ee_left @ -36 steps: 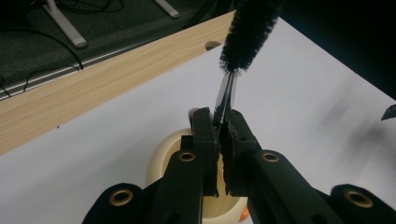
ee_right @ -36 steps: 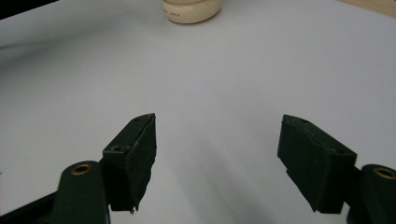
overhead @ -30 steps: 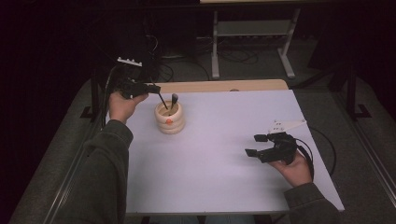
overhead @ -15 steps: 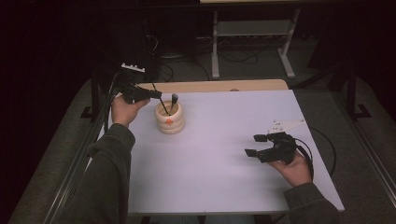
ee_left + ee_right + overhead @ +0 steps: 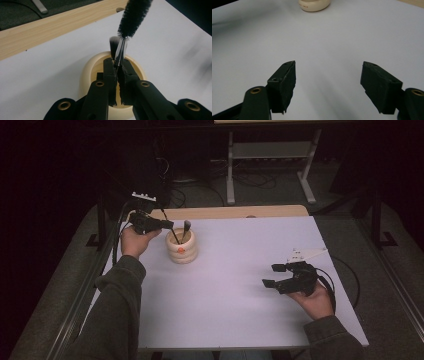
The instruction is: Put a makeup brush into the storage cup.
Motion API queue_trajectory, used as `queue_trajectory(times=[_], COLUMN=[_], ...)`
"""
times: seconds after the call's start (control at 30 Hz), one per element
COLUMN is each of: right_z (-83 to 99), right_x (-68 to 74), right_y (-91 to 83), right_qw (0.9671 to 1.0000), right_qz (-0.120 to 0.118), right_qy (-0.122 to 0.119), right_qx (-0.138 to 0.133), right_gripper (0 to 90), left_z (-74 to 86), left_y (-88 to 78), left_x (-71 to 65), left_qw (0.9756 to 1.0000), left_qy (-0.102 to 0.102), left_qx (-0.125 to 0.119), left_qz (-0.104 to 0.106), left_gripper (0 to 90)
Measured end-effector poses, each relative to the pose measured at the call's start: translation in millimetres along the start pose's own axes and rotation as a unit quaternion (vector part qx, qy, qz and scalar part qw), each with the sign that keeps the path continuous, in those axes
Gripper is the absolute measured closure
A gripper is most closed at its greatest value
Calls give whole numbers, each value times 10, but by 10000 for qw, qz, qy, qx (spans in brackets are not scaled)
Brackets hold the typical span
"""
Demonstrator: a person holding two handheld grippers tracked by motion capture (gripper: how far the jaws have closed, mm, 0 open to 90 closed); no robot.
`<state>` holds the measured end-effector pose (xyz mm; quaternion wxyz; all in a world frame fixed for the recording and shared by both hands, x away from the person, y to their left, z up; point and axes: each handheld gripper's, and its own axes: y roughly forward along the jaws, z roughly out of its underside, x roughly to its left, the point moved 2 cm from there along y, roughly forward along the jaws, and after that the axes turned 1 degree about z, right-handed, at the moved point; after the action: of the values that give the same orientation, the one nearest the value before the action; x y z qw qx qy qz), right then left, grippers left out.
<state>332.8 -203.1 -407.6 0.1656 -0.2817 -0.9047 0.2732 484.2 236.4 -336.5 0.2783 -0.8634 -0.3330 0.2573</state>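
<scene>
1. Over at the far left of the white table point(image 5: 240, 290), the left gripper point(image 5: 167, 225) has its jaws pinched tight on the thin handle of a brush point(image 5: 133, 17), right above the cream pot point(image 5: 182, 251).
2. From the left gripper view the grip is plain: the two black jaws meet on the silvery stem, and the dark bristly head (a bottle-brush sort of shape) sticks up and away past the pot's far rim.
3. That brush leans rather than standing straight; its lower end is hidden by the jaws, so I cannot tell whether it touches the pot's bottom.
4. A second brush point(image 5: 185, 227) with a soft, pale-tipped head stands in the pot, just behind the held one, leaning against the inner wall.
5. The pot itself sits on the table near the left edge, close to the wooden strip point(image 5: 235, 212) along the far side, with a small orange mark on its front.
6. Down at the near right, the right gripper point(image 5: 274, 276) is held low above the table (well apart from the pot), pointing left across the sheet.
7. Its jaws stand wide with nothing between them; the right gripper view shows bare white surface in the gap and the pot point(image 5: 314, 5) far off at the top.
</scene>
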Motion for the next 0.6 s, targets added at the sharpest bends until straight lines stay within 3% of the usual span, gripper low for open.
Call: queue_trajectory(times=[0.6], right_z=[9], right_x=[-12], right_y=[11], right_qw=[10000], right_qz=[-22], right_qy=[24], right_qx=[15], right_gripper=[276], left_z=[65], left_y=[58], left_x=[11], left_qw=[10000], left_qy=[24], left_qx=[74], left_qz=[-6], left_gripper=[844])
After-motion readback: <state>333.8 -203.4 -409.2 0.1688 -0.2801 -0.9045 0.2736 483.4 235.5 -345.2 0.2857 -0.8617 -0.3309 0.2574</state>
